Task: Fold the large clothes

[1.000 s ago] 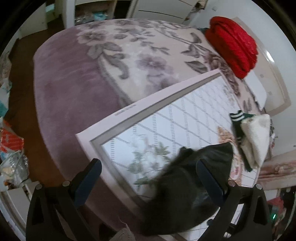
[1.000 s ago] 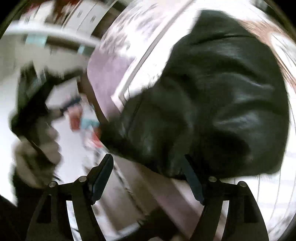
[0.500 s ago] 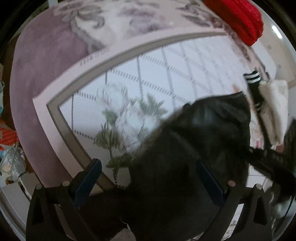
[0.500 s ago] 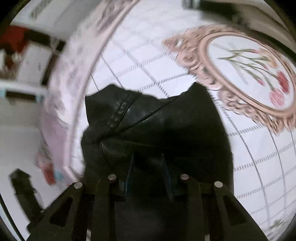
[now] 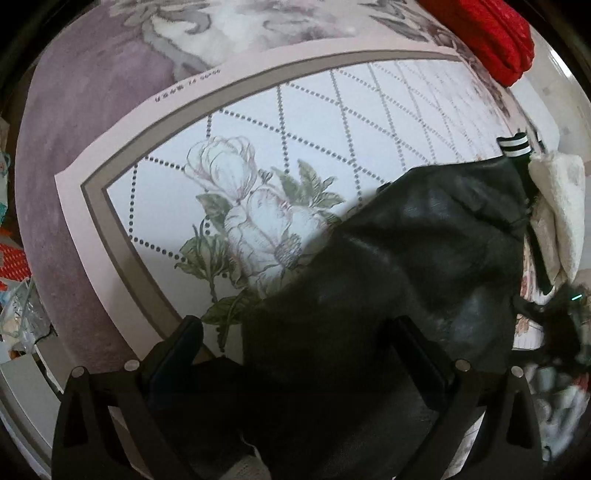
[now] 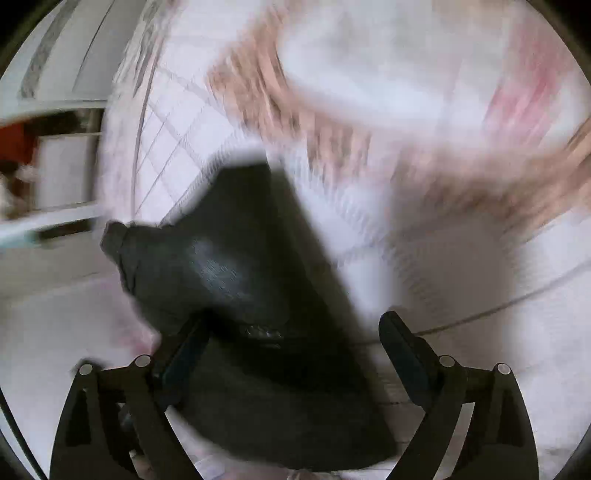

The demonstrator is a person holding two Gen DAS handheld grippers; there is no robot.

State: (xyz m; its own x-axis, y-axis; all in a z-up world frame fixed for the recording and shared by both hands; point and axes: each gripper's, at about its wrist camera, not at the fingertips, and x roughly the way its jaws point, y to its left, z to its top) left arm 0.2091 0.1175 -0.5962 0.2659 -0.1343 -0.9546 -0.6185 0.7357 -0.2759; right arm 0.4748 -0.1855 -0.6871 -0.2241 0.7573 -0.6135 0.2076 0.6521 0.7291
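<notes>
The black leather garment [image 5: 399,280] is seen spread, creased and glossy, over the white floral sheet [image 5: 303,122], one end hanging toward the camera. The left gripper [image 5: 299,350] is pointed steeply down over it, its jaws set wide with the leather between them but not pinched. The right gripper [image 6: 295,332] is angled lower across a blurred view, its jaws opening, a dark fold lying between the fingers, loose. A red blanket [image 5: 491,33] is seen at the far edge; a white fleecy garment [image 5: 565,214] lies just beside the leather
</notes>
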